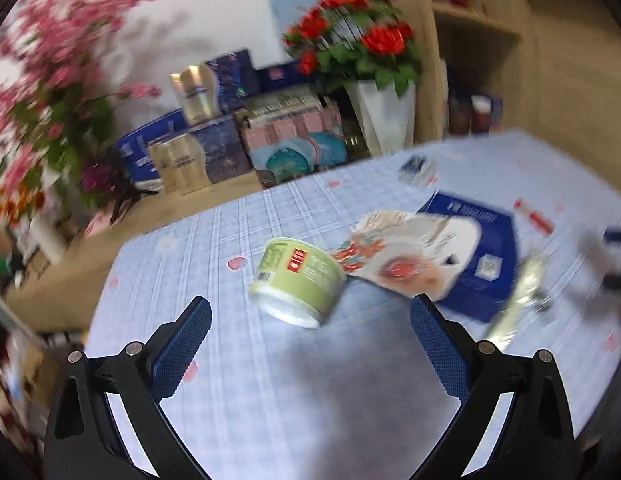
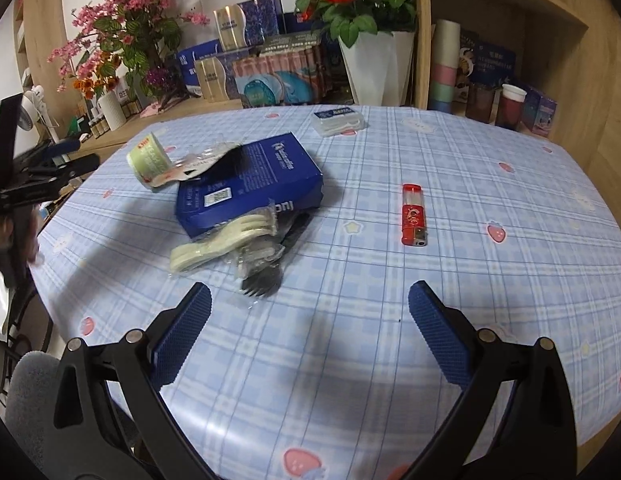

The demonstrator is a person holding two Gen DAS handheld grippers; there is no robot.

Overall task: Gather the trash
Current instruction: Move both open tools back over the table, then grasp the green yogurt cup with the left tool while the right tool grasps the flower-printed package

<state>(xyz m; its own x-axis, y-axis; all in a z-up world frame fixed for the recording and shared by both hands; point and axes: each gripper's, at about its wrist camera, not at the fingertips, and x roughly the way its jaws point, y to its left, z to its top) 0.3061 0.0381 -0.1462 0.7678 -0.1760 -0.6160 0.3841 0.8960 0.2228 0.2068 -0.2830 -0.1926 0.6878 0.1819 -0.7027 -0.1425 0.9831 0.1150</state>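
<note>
A green instant-noodle cup [image 1: 298, 280] [image 2: 148, 159] lies on its side on the blue checked tablecloth [image 1: 294, 392], with its peeled foil lid [image 1: 394, 258] [image 2: 198, 166] spread beside it. My left gripper [image 1: 310, 320] is open just in front of the cup, nothing between its fingers. My right gripper [image 2: 309, 304] is open too, low over the cloth. Ahead of it lie wrapped plastic forks [image 2: 234, 242], a cream one and a black one, leaning against a blue box [image 2: 250, 184] [image 1: 474, 256]. The view from the left wrist is blurred.
A red lighter [image 2: 413, 216] [image 1: 534, 218] lies right of the box, and a small clear case [image 2: 337, 119] [image 1: 416, 170] sits near the table's far edge. Flower pots, boxes and wooden shelves [image 2: 502, 40] stand behind. The left gripper [image 2: 46, 172] shows at the table's left edge.
</note>
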